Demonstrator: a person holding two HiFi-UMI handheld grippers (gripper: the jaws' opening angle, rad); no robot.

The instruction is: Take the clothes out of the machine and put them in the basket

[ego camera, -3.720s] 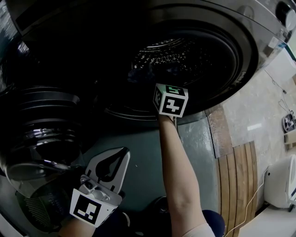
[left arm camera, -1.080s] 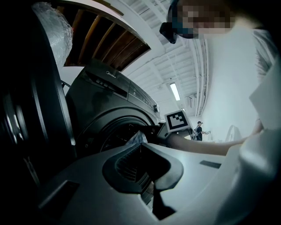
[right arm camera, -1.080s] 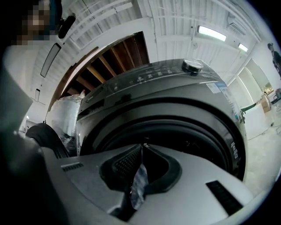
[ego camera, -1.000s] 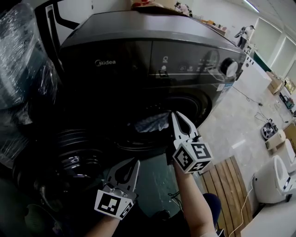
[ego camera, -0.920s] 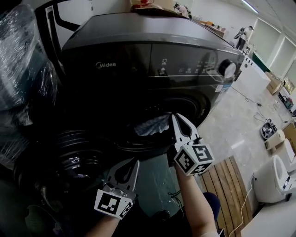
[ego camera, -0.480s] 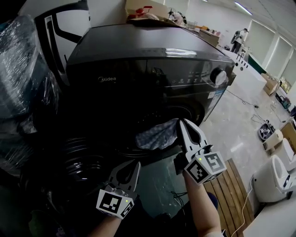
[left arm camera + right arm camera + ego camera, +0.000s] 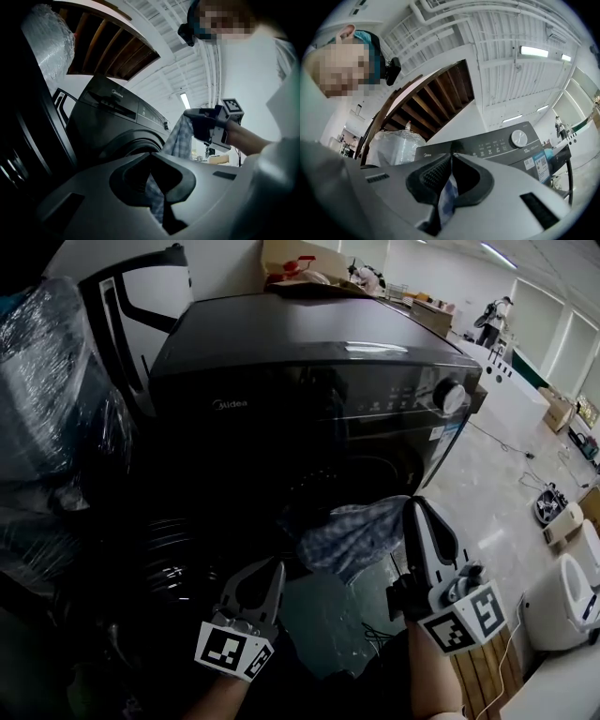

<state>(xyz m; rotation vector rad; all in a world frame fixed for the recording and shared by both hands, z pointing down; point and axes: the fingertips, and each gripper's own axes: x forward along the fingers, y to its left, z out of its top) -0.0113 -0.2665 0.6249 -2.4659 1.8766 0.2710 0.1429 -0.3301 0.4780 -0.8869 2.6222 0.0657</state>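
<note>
Two grippers, one checked cloth [image 7: 352, 532], one washing machine [image 7: 309, 362]. Right gripper [image 7: 414, 505] clamps cloth; cloth hangs left of its tips, outside drum mouth. Left gripper [image 7: 273, 568] pinched together, empty, cloth up-right of it. Open floor [image 7: 487, 474] right of right gripper.

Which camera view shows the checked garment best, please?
The head view: the checked garment hangs unobstructed from the right gripper before the washing machine. The left gripper view shows it sideways, partly behind the left gripper. The right gripper view shows only a pinched strip between its shut jaws.
</note>
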